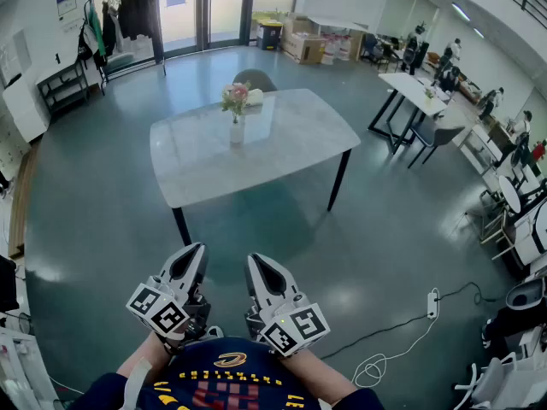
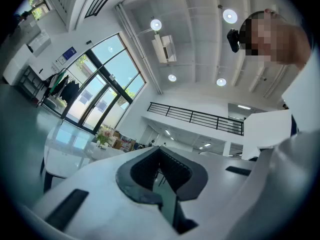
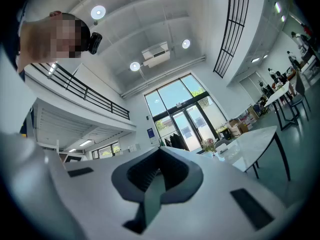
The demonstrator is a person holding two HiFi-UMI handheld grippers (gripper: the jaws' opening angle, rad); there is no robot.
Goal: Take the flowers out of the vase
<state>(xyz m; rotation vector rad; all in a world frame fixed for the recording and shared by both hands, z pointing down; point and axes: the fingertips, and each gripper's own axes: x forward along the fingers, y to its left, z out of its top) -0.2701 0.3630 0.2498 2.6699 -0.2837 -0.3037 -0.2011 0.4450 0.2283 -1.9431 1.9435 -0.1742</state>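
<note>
We stand on a grey-green floor (image 1: pixel 102 229) in a large hall and look steeply down. At the near edge of the head view we hold two white grippers side by side, close to our body. The left gripper (image 1: pixel 190 261) and the right gripper (image 1: pixel 263 272) are just beside each other, each with a marker cube at its near end. Both point away from us toward a table (image 1: pixel 291 139). In each gripper's own view the dark ribbed jaws are pressed together, with nothing between them. The table is pale and marbled, on dark legs, and it stands well apart from us in the middle of the floor. A small white vase (image 1: pixel 237 131) stands upright on the table's far left part. The flowers (image 1: pixel 236 97), pink and cream with green leaves, are in the vase. A grey chair (image 1: pixel 255 79) sits just beyond the table's far edge. Farther off are glass doors (image 1: pixel 192 7), with a clothes rack (image 1: pixel 128 15) of dark garments to their left and boxes (image 1: pixel 303 45) to their right. At the far right stand a second table (image 1: pixel 419 92) and several people (image 1: pixel 449 54). Near us on the right, a white cable (image 1: pixel 385 353) lies coiled on the floor and leads to a power strip (image 1: pixel 432 303).
</note>
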